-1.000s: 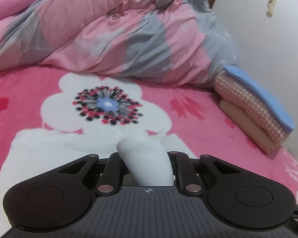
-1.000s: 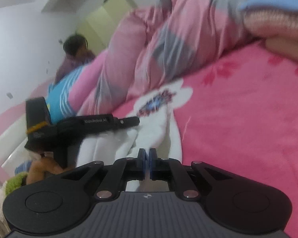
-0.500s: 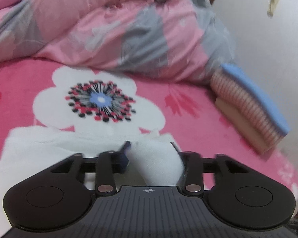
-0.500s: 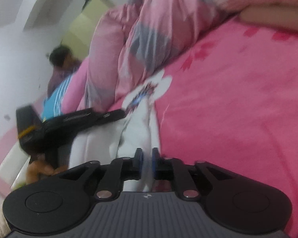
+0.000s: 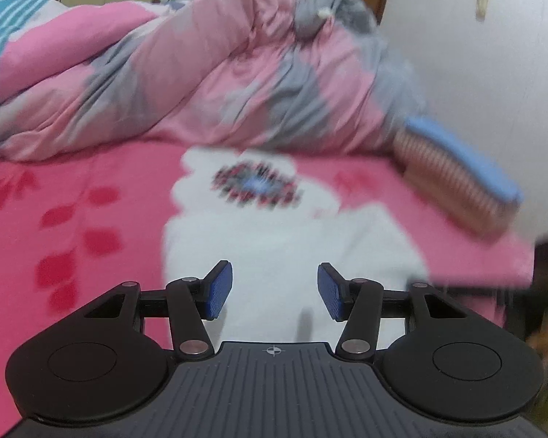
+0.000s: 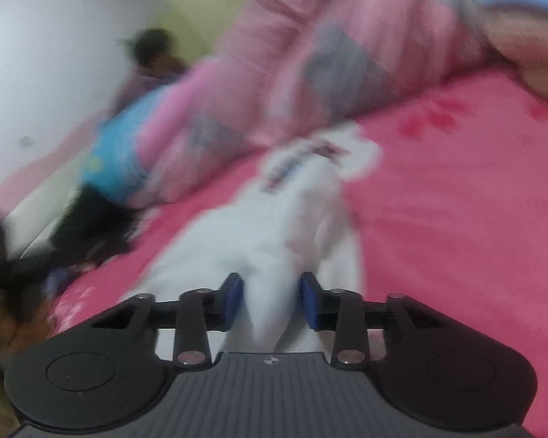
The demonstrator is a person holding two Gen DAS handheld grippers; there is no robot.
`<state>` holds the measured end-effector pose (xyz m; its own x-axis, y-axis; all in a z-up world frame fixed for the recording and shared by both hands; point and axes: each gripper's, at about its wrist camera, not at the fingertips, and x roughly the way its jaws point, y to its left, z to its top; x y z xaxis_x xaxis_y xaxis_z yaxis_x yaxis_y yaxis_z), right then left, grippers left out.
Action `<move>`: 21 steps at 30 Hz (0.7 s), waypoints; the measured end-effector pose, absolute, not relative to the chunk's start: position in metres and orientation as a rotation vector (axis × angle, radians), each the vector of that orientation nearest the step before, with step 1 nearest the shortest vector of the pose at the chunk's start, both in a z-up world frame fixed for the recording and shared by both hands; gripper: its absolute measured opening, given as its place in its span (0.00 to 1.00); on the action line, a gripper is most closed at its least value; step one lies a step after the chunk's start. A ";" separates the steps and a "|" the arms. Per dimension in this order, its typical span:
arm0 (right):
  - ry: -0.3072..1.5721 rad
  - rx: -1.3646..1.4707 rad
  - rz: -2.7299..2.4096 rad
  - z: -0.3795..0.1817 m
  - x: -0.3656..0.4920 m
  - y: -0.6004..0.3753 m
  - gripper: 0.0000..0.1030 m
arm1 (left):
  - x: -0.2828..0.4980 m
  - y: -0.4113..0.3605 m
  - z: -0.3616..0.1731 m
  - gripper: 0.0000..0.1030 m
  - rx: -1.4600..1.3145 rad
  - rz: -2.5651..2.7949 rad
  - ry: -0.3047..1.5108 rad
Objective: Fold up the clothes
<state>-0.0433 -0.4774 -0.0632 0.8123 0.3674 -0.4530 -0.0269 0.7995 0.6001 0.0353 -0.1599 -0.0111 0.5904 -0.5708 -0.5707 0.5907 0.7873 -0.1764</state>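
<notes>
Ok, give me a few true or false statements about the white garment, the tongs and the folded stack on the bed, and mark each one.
1. The left tongs stand open with nothing pinched between the pads. True; they have just been opening, and the white garment lies flat beyond them.
2. The white garment lies on a green sheet. False: it lies on a pink floral blanket.
3. A fold of the white garment stands between the pads of the right tongs. True; these have just been opening too.
4. The folded stack sits on top of the white garment. False: it sits apart, near the wall.
5. The pink and grey quilt is neatly folded. False: it is bunched up.
</notes>
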 end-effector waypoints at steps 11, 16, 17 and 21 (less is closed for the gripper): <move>0.578 0.840 0.214 -0.064 -0.004 -0.509 0.25 | 0.031 -0.121 -0.031 0.50 -0.004 -0.599 0.652; 0.454 0.805 0.309 -0.052 -0.005 -0.505 0.06 | 0.026 -0.124 -0.038 0.50 0.039 -0.595 0.642; 0.450 0.787 0.299 -0.052 -0.004 -0.505 0.06 | 0.026 -0.124 -0.040 0.50 0.033 -0.597 0.645; 0.589 0.821 0.200 -0.081 0.012 -0.518 0.07 | 0.027 -0.121 -0.044 0.50 -0.003 -0.609 0.655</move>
